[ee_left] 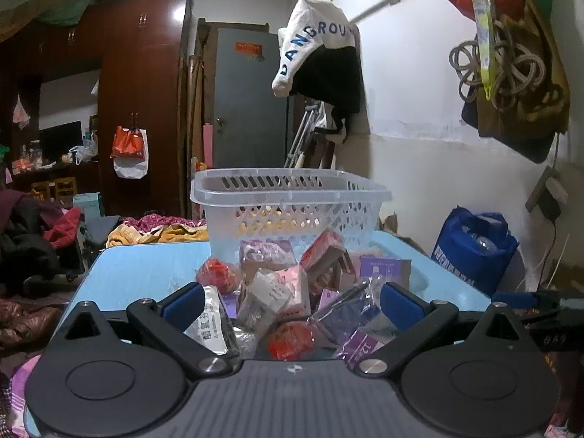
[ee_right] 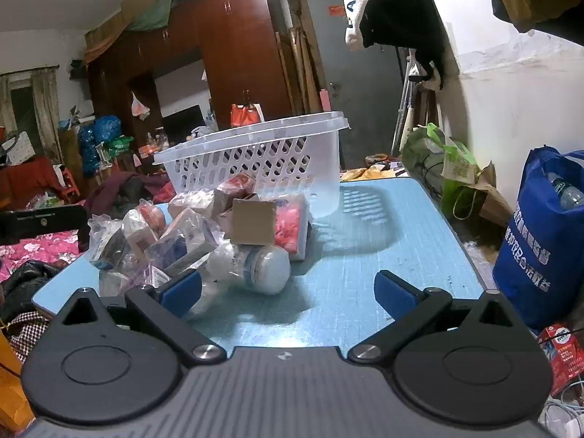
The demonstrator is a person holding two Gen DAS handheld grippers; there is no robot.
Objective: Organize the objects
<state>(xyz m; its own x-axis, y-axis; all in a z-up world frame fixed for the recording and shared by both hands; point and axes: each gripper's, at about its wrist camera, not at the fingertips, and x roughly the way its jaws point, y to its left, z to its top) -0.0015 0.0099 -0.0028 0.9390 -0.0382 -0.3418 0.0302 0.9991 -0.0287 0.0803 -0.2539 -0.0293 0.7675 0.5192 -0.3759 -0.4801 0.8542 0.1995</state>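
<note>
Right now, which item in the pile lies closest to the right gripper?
The round white jar on its side, at the pile's near edge. It lies just ahead of the open right gripper, nearer its left finger; the boxes and packets sit farther back towards the basket.

My blue finger pads [ee_right: 181,288] look matt and rubbery. The basket [ee_right: 255,157] is translucent perforated plastic, the table [ee_right: 383,255] matt blue with fine texture. Packets [ee_left: 350,314] are glossy crinkled film; one box [ee_right: 253,222] is plain cardboard.

Basket [ee_left: 292,197] base hidden behind piled packets [ee_left: 292,292]. Silver pouch [ee_left: 210,321] print cut off by left finger [ee_left: 184,304]; lower packets' labels illegible.
</note>
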